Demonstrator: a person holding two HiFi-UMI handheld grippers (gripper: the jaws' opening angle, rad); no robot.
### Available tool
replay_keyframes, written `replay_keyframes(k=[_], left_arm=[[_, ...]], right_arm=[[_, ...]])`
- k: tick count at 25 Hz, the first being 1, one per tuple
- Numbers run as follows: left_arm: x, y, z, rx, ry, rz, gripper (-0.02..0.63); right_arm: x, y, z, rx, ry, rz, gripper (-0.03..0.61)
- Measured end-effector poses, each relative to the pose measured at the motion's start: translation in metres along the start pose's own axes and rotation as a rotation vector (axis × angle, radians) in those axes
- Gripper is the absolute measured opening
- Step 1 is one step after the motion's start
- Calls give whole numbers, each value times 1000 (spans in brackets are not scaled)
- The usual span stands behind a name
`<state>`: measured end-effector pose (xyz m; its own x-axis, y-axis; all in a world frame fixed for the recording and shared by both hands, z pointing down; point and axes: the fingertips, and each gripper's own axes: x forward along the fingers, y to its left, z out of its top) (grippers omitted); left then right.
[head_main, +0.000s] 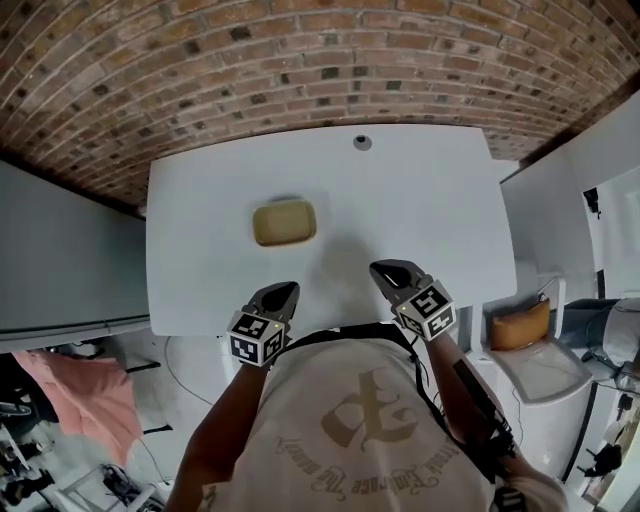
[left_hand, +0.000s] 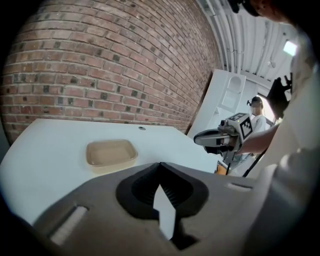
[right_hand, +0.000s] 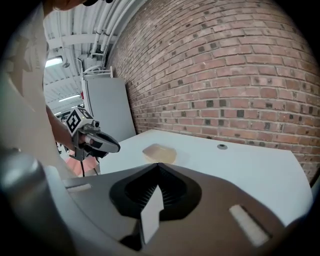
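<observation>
The left hand-held gripper and right hand-held gripper hover closed and empty over the near edge of the worktop. A tan tray lies farther in, nearer the left one.

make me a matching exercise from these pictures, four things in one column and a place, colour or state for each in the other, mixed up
Things:
1. tray
2. grommet
3. left gripper
4. wall

Place, colour or state:
a. red-brown brick
b. tan, empty, on the left half of the table
c. small and round, near the table's far edge
d. jaws together, nothing between them, over the table's near edge

Pairs: 1-b, 2-c, 3-d, 4-a
</observation>
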<state>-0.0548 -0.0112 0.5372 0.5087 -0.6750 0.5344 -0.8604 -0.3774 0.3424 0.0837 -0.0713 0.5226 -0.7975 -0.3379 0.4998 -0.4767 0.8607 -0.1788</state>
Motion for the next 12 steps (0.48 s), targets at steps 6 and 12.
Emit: replay_keyframes(k=[6, 12], left_arm=[[3, 44, 5, -131, -12, 98, 3], [11, 83, 14, -178, -31, 181, 4]], right_arm=[[36, -18, 21, -32, 22, 69, 8], [63, -32, 31, -49, 50, 126, 8]])
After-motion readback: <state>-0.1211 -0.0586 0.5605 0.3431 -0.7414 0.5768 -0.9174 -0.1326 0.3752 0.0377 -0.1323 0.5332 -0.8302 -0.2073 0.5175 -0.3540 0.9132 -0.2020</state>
